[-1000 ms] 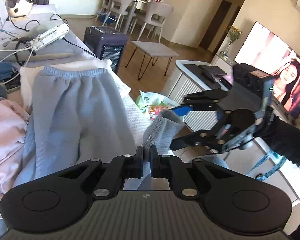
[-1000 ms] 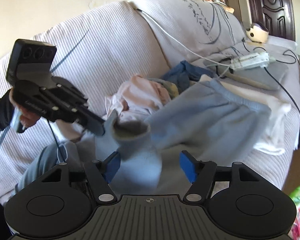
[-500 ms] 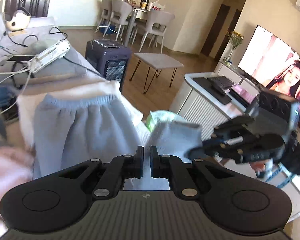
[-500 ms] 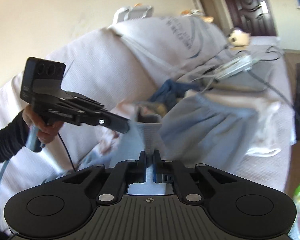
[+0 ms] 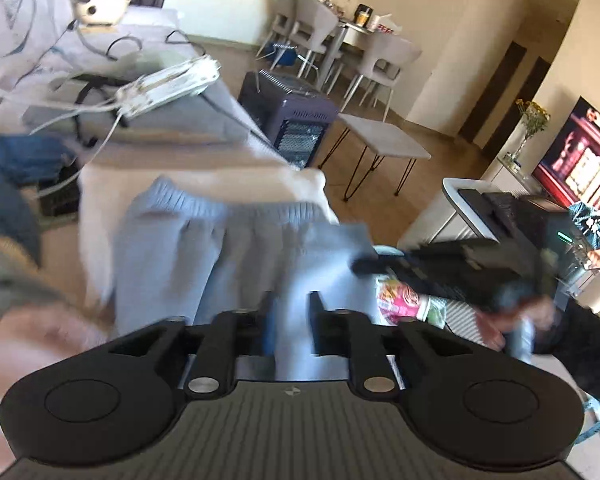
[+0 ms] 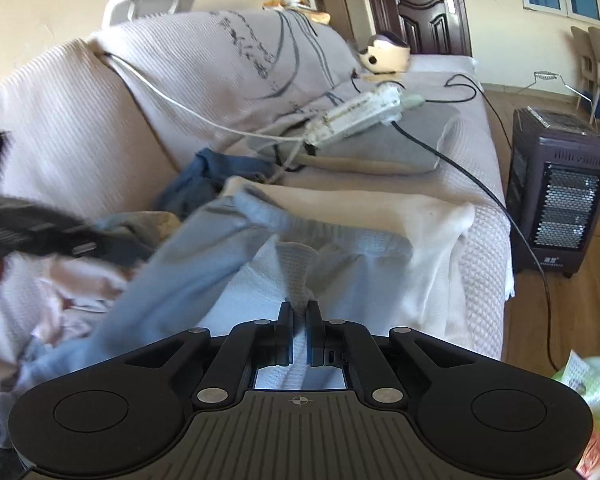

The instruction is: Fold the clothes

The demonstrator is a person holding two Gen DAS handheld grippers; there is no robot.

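Light blue sweatpants point(image 5: 220, 248) lie on the sofa, waistband point(image 5: 220, 204) toward the far end, and one leg is folded up over them. My left gripper point(image 5: 292, 320) has its jaws opening; blue leg cloth still lies loose in the gap. In the right wrist view the left gripper point(image 6: 88, 246) is a dark blur at the left. My right gripper point(image 6: 299, 320) is shut on a fold of the pale blue leg cloth point(image 6: 296, 276). From the left wrist view the right gripper point(image 5: 364, 266) pinches the cuff point(image 5: 340, 240) near the waistband.
A cream cloth point(image 6: 380, 208) lies under the pants. Beyond are a power strip point(image 6: 356, 116) with cables, a grey cushion point(image 6: 412, 140) and a dark blue garment point(image 6: 204, 176). A pink garment point(image 5: 40, 340) lies at the left. A heater point(image 6: 560, 192) and a snack bag point(image 5: 400, 300) are off the sofa.
The right gripper closed on the cuff. Both grippers carried the leg toward the waistband. The left jaws, shut before, have now parted.
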